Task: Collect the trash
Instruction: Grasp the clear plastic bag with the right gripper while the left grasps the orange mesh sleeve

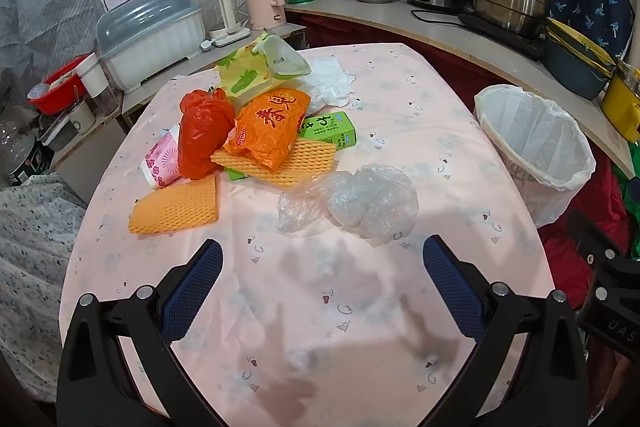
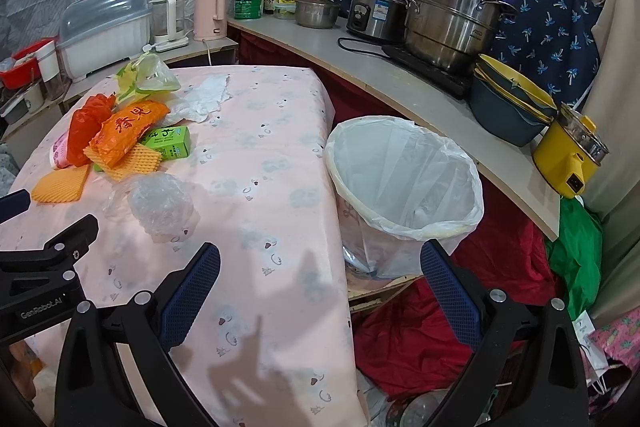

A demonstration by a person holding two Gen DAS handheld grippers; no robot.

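Fingers of both the left gripper (image 1: pixel 322 255) and right gripper (image 2: pixel 320 259) spread wide, holding nothing.

Left gripper (image 1: pixel 322 257): fingers (image 1: pixel 192 291) spread wide apart, holding nothing, raised above the counter (image 1: pixel 360 307) and aimed forward along it.

Right gripper (image 2: pixel 320 259): fingers (image 2: pixel 450 291) likewise spread wide, holding nothing, positioned over the counter's right edge. The two grippers are side by side, near each other, not touching.
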